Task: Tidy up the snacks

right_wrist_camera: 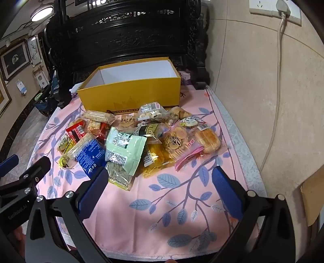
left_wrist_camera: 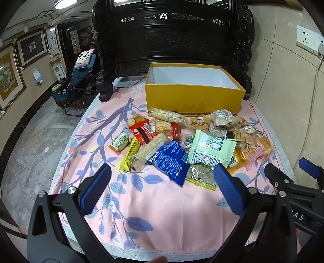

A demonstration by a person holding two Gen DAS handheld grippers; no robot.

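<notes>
A pile of snack packets lies on the pink leaf-print tablecloth (left_wrist_camera: pixel 162 202) in front of an open yellow box (left_wrist_camera: pixel 194 99) with a white, empty inside; the box also shows in the right wrist view (right_wrist_camera: pixel 129 93). The pile includes a blue packet (left_wrist_camera: pixel 170 159), a pale green packet (left_wrist_camera: pixel 210 149), a red packet (left_wrist_camera: pixel 143 131), a sesame bar (left_wrist_camera: pixel 166 116) and cracker packs (right_wrist_camera: pixel 176 141). My left gripper (left_wrist_camera: pixel 162 172) is open and empty, held just short of the blue packet. My right gripper (right_wrist_camera: pixel 160 174) is open and empty, beside the green packet (right_wrist_camera: pixel 125 149).
A dark carved wooden cabinet (left_wrist_camera: pixel 172 34) stands behind the box. A beige wall with a socket (right_wrist_camera: pixel 273 8) and a hanging cable (right_wrist_camera: pixel 277 81) is to the right. A folding chair (left_wrist_camera: pixel 79 81) stands on the marble floor to the left. The table's front edge is near me.
</notes>
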